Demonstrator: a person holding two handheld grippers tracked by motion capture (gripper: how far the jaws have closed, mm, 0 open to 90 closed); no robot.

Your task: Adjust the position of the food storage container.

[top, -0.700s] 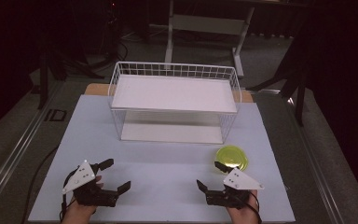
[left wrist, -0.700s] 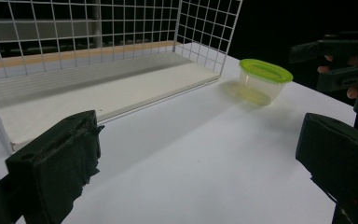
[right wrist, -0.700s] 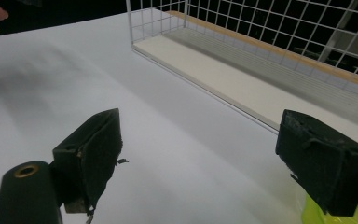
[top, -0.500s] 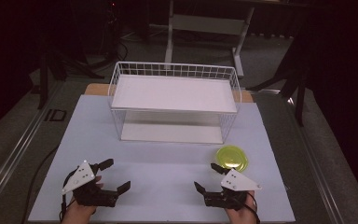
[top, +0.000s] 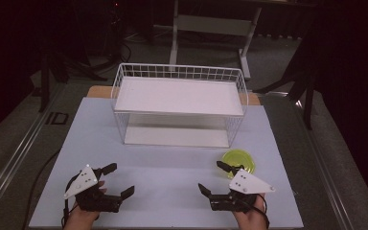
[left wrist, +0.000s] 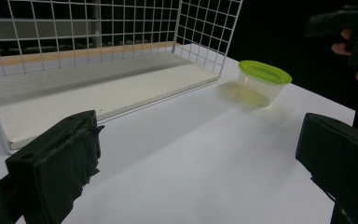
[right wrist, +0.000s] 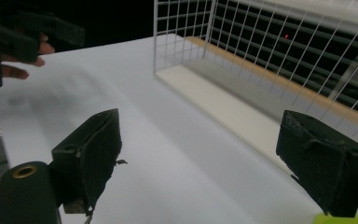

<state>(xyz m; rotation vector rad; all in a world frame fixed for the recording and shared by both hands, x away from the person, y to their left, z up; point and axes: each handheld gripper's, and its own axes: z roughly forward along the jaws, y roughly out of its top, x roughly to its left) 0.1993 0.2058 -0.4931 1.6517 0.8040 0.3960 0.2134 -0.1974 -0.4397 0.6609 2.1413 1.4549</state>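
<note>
Beside the front right corner of the wire basket (top: 179, 103), on the white surface (top: 167, 167), stands the task's thing, a small clear container (top: 238, 160) with a lime-green lid, upright and closed, lid uppermost. Change since 0.7 s ago: the right gripper (top: 214, 176) has shifted slightly toward the basket's side, so that its farther jaw now lies just beside the container's near edge in the high view; the left gripper (top: 118, 179) has kept its place near the front left of the surface, well apart from the basket. Both grippers are wide apart at the jaws and hold nothing. Judgement: the small advance suggests an approach to the container is beginning; no contact is made, and the basket's 2 levels carry nothing. Orientation: in the left gripper view the container (left wrist: 264, 82) appears as an oval tub, its vertical axis perpendicular to the surface, and its long axis seems to run roughly parallel to the basket's front edge, though the high view shows it almost round, so this is uncertain. In the right gripper view the basket (right wrist: 270, 51) lies ahead between the jaws, and a sliver of green lid (right wrist: 338, 218) shows under the right-hand jaw.
</note>
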